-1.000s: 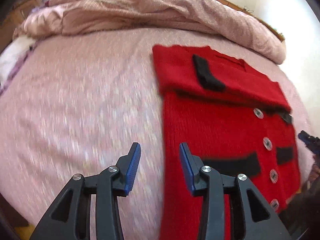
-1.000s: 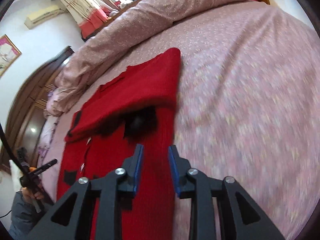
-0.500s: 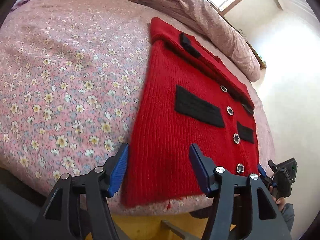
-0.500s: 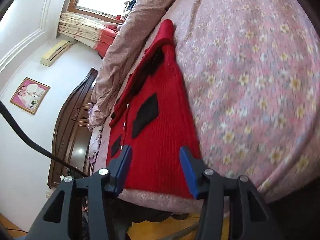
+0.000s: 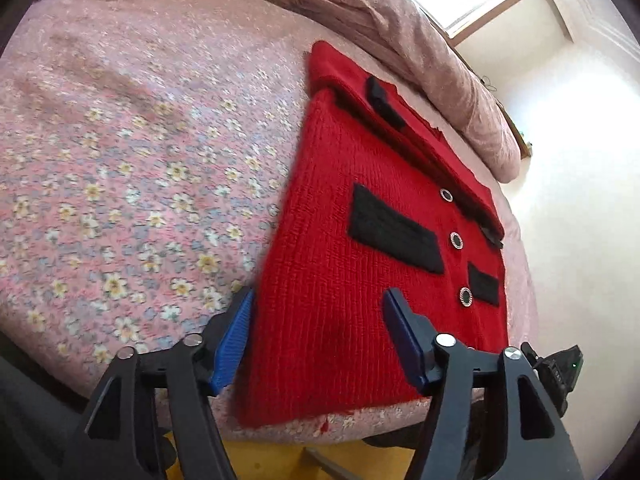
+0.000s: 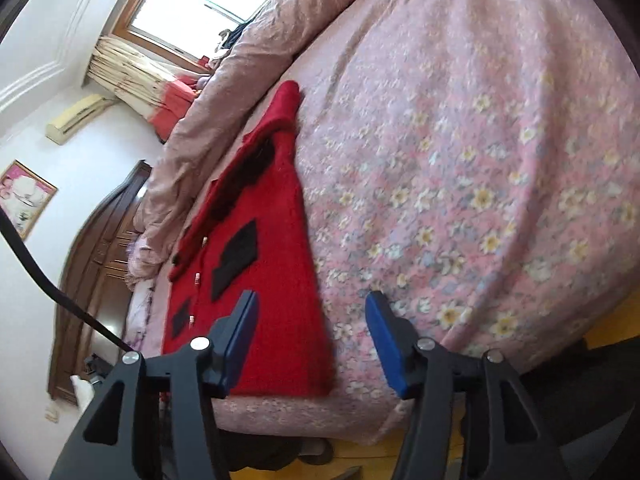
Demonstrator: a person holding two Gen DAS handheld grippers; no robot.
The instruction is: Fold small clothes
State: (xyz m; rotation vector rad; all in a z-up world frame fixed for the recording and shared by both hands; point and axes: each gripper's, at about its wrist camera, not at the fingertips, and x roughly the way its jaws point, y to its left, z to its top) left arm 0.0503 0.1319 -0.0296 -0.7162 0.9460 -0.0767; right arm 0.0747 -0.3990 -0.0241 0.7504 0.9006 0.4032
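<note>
- Change noted: a second ago both grippers were over the middle of the red cardigan [image 5: 344, 264]; both now sit at its near hem, at the bed's foot edge.
- Left gripper [image 5: 318, 336]: jaws apart and opening, straddling the hem's left corner. Knit lies between the pads, not pinched.
- Right gripper [image 6: 310, 332]: jaws apart and opening, straddling the right-hand corner, one pad over knit, the other over the floral bedsheet [image 6: 480, 140]. Nothing clamped.
- Judgement: sleeves are already folded across the chest; the hem-to-collar fold appears next, both corners awaiting a pinch.
- Location: cardigan lies flat, buttons [image 5: 456, 239] and black pockets [image 5: 394, 228] uppermost, on the bedsheet, hem just short of the mattress edge.
- Orientation: long axis runs away from the grippers, collar end towards the bunched quilt [image 5: 400, 28], hem nearest.
</note>
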